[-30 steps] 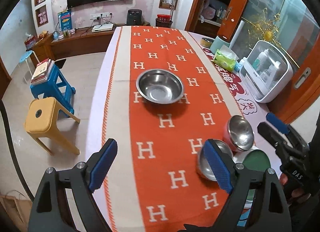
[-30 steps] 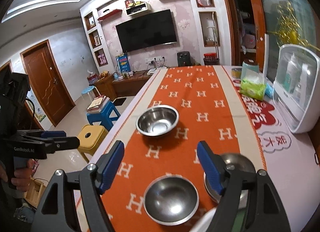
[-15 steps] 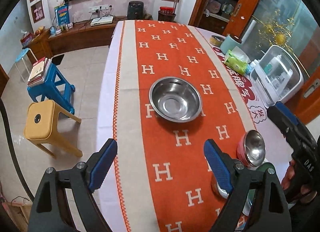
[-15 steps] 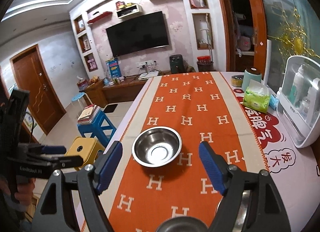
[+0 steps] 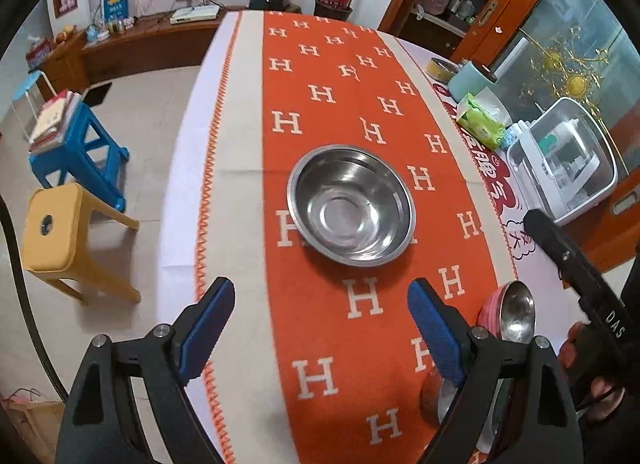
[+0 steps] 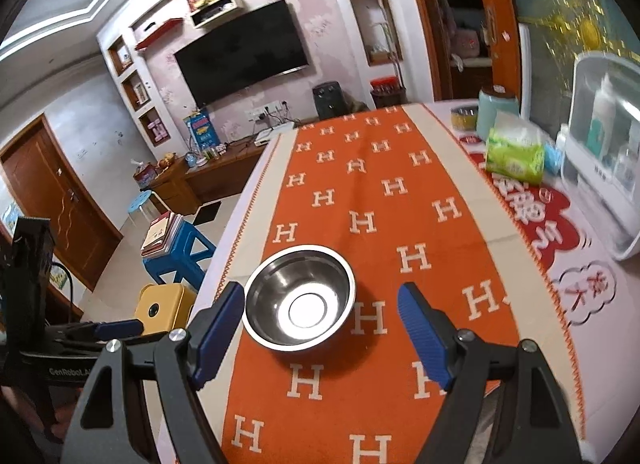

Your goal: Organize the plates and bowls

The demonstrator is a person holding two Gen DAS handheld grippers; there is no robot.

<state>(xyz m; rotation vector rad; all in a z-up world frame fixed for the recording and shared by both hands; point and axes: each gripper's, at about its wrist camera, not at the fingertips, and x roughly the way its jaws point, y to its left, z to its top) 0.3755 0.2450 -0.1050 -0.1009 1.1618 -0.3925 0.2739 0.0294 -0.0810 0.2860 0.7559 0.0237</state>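
Observation:
A large steel bowl (image 5: 352, 203) (image 6: 300, 304) stands upright on the orange runner (image 5: 320, 103). My left gripper (image 5: 320, 304) is open and empty, hovering just short of the bowl's near rim. My right gripper (image 6: 320, 300) is open and empty too, with the bowl right ahead of its fingertips and a little to the left. A small steel bowl nested in a pink one (image 5: 516, 312) sits near the right edge. Another steel bowl (image 5: 434, 396) is partly hidden behind my left gripper's right finger. The right gripper's black finger (image 5: 552, 236) shows at the right, in a person's hand.
A white lidded box (image 5: 560, 167), a green tissue pack (image 5: 480, 123) and a pale blue canister (image 5: 472, 77) line the table's right side. Off the left table edge stand a yellow stool (image 5: 52, 232) and a blue stool (image 5: 80, 151) with books.
Both grippers have moved forward along the table, closer to the large bowl. The small bowls have slid toward the bottom of the left view and dropped out of the right view.

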